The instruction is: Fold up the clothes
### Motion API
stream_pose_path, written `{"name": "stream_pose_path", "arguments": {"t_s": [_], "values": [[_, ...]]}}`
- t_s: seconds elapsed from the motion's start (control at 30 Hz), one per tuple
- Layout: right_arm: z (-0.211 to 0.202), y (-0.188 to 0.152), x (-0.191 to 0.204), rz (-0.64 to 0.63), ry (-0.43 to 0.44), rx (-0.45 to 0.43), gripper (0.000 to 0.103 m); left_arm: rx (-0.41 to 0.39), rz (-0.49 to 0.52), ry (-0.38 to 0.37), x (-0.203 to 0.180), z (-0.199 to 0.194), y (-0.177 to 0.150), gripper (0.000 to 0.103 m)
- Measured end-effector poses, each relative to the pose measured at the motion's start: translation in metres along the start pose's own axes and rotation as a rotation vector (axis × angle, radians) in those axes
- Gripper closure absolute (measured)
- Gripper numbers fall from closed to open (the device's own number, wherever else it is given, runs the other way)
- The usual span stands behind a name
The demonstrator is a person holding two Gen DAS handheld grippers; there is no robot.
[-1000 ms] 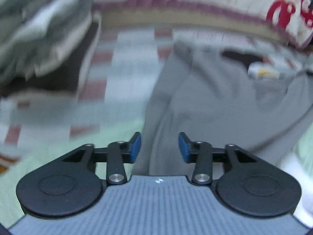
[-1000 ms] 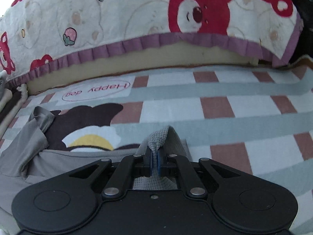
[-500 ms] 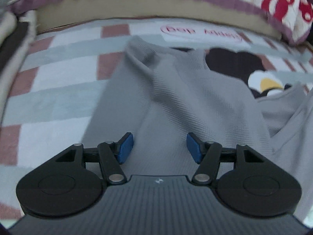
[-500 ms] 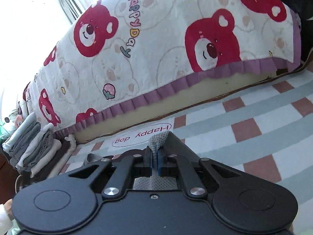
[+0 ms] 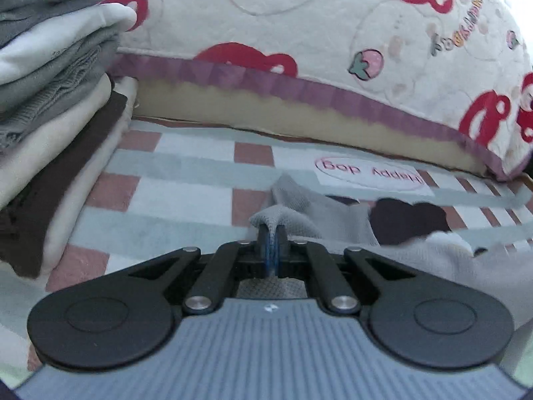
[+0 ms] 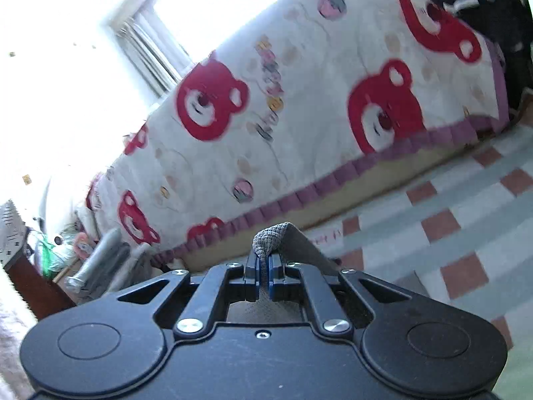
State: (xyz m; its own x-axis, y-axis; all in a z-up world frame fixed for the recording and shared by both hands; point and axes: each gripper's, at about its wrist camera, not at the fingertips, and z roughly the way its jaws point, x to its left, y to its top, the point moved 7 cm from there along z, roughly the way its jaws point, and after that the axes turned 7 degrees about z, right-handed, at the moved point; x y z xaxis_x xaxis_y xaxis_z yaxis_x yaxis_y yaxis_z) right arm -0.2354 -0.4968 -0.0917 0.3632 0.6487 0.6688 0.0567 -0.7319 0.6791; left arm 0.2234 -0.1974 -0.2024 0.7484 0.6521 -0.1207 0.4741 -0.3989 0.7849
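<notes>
While both hand-held grippers pinch it, grey garment stretches rightward.

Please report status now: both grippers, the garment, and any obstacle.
Left hand-held gripper shut on grey garment. Right hand-held gripper shut on it too. Folded stack at left, apart from the garment.

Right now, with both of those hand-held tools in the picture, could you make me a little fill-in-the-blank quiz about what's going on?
1. Both the left gripper and the right gripper are shut on the ____ knit garment.
2. The stack of folded clothes sits to the ____ in the left wrist view.
3. The bedspread shows red ____.

Missing words: grey; left; bears
</notes>
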Motion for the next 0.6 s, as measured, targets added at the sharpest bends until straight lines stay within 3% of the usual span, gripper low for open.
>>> {"name": "stream_pose_path", "arguments": {"t_s": [0.1, 0.2, 0.27, 0.37, 0.5, 0.6], "values": [[0.047, -0.004, -0.047, 0.056, -0.160, 0.054, 0.097, 0.038, -0.008, 0.031, -0.002, 0.029, -0.002, 0.101], [0.104, -0.016, -0.114, 0.137, -0.350, 0.164, 0.096, 0.063, 0.018, 0.052, -0.009, 0.050, -0.012, 0.101], [0.133, -0.022, -0.146, 0.148, -0.430, 0.210, 0.096, 0.076, 0.040, 0.057, -0.014, 0.058, -0.018, 0.101], [0.162, -0.025, -0.161, 0.094, -0.452, 0.230, 0.096, 0.088, 0.064, 0.057, -0.016, 0.060, -0.022, 0.101], [0.180, -0.032, -0.153, -0.119, -0.493, 0.305, 0.095, 0.105, 0.073, 0.054, -0.014, 0.061, -0.024, 0.101], [0.182, -0.038, -0.151, -0.264, -0.514, 0.326, 0.093, 0.067, 0.080, 0.041, -0.017, 0.054, -0.021, 0.101]]}}
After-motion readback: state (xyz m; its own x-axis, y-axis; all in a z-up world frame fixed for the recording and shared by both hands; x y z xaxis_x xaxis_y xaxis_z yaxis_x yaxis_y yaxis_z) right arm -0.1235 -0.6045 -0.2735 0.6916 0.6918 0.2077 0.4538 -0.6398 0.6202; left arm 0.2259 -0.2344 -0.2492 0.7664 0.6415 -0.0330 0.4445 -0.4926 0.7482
